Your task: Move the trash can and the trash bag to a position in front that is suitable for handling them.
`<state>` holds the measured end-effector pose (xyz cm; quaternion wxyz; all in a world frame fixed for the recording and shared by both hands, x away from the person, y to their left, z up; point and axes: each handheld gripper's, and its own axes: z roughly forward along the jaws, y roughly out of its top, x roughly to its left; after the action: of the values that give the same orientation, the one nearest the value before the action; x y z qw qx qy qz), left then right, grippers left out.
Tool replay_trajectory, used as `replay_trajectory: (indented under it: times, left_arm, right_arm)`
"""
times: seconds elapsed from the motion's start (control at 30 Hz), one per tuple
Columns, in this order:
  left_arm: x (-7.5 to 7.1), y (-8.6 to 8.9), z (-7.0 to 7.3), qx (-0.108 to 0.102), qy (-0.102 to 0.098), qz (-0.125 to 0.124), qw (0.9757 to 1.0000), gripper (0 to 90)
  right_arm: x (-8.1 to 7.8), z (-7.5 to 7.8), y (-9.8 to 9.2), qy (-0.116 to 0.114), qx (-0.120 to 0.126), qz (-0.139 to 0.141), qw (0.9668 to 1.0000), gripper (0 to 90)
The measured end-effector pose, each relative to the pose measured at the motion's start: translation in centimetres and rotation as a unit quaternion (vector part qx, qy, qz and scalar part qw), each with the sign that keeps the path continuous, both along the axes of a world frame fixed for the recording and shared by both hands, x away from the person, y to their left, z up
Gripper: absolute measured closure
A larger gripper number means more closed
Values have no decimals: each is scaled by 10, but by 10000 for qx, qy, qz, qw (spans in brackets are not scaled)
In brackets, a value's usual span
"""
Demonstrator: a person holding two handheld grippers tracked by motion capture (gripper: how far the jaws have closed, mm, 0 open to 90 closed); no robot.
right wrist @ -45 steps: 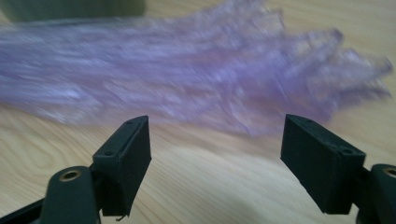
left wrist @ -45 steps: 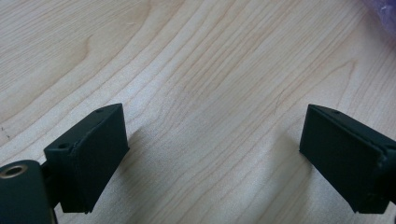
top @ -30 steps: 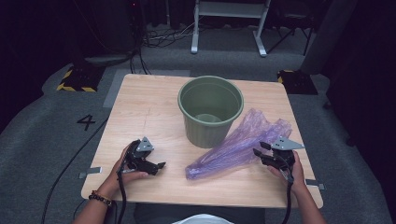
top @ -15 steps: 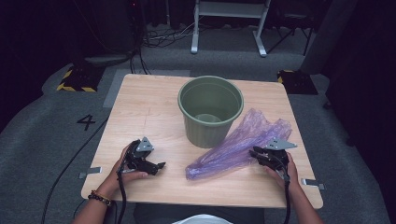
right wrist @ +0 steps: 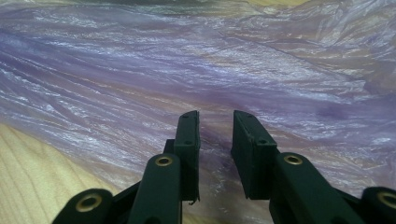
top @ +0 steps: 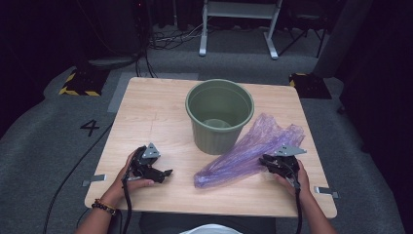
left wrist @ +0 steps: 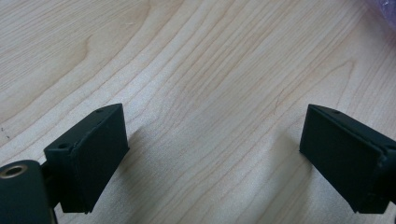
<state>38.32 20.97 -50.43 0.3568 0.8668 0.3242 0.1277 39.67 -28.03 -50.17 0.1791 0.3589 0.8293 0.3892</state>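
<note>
Right gripper view looks straight down the right claw (right wrist: 214,154) at the purple plastic bag (right wrist: 196,70), whose crinkled film spreads across the desk (right wrist: 28,158) beneath it. The jaws have just been closing and now stand narrow with a slim gap left between them; film lies under and between the pads, but whether a fold is truly pinched I cannot tell. In the high view the bag (top: 248,151) lies flat on the desk (top: 156,107), running from near the person's right hand (top: 292,173) up toward the green bucket (top: 219,114) and resting against its base. The right claw (top: 271,163) sits on the bag's near edge. The left claw (top: 160,173) rests on bare wood well apart from the bag, its jaws wide and holding nothing, as the left gripper view (left wrist: 212,140) confirms. The step in hand looks like gathering the bag for a lift, probably to line the bucket. To do it well, the pads should press down a little so they catch a real ridge of film rather than sliding over it, then finish closing before any upward pull. Thin plastic slips easily, so a slow lift would show whether the grip holds. The left claw could then come across to take the opposite edge and spread the mouth.
</note>
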Motion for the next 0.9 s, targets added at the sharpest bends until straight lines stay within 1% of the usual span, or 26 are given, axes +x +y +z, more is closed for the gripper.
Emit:
replay_trajectory:
  times: [0.1, 0.13, 0.27, 0.5, 0.77, 0.87, 0.9]
  left_arm:
    - [0, 0, 0, -8, -3, 3, 10000, 76]
    - [0, 0, 0, -8, -5, 3, 10000, 75]
    - [0, 0, 0, -1, 0, 0, 10000, 75]
    - [0, 0, 0, 0, 0, 1, 10000, 75]
    - [0, 0, 0, -7, -5, 3, 10000, 76]
    - [0, 0, 0, -2, 0, 1, 10000, 75]
    - [0, 0, 0, -3, 0, 2, 10000, 75]
  right_arm:
    - [0, 0, -1, -26, -34, -22, 10000, 721]
    - [1, 0, -3, -42, -48, -76, 10000, 721]
    - [4, 0, -7, -9, -15, -157, 9999, 720]
    - [8, 0, -12, -16, -27, -271, 9996, 718]
    - [10, 0, -29, -80, -90, -596, 9981, 669]
    - [12, 0, -37, -66, -81, -756, 9971, 642]
    - [12, 0, -39, -61, -69, -767, 9970, 638]
